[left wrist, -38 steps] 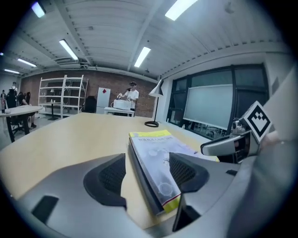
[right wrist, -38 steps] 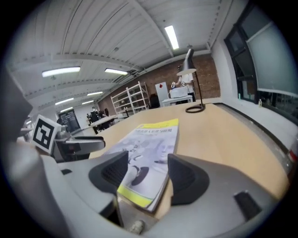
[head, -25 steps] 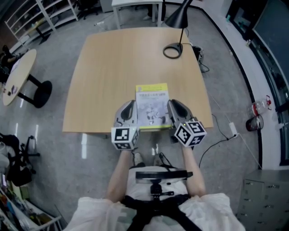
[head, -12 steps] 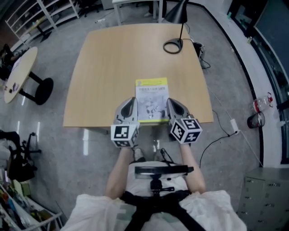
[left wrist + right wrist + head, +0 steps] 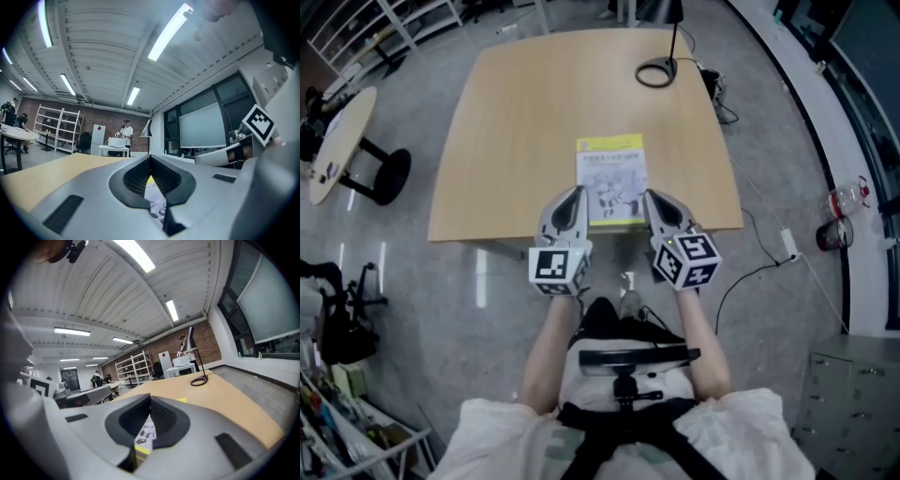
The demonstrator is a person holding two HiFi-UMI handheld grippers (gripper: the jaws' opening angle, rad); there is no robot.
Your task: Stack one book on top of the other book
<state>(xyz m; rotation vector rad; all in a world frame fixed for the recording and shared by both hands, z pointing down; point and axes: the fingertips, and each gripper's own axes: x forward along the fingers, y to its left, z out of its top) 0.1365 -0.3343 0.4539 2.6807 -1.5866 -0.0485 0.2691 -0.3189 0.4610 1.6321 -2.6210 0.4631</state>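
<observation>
Now both tools were pressed shut, with nothing gripped between their tips. We saw the left tool (image 5: pixel 573 195) just off the near left corner of the book (image 5: pixel 612 176), and the right tool (image 5: pixel 648 195) just off its near right corner. Whether either one touched it we could not tell. The book, white-covered with a yellow band along its far end, lay flat at the middle of the tabletop's (image 5: pixel 516 122) near edge. A lamp (image 5: pixel 654 70) stood by the far right corner, well apart from the book.
</observation>
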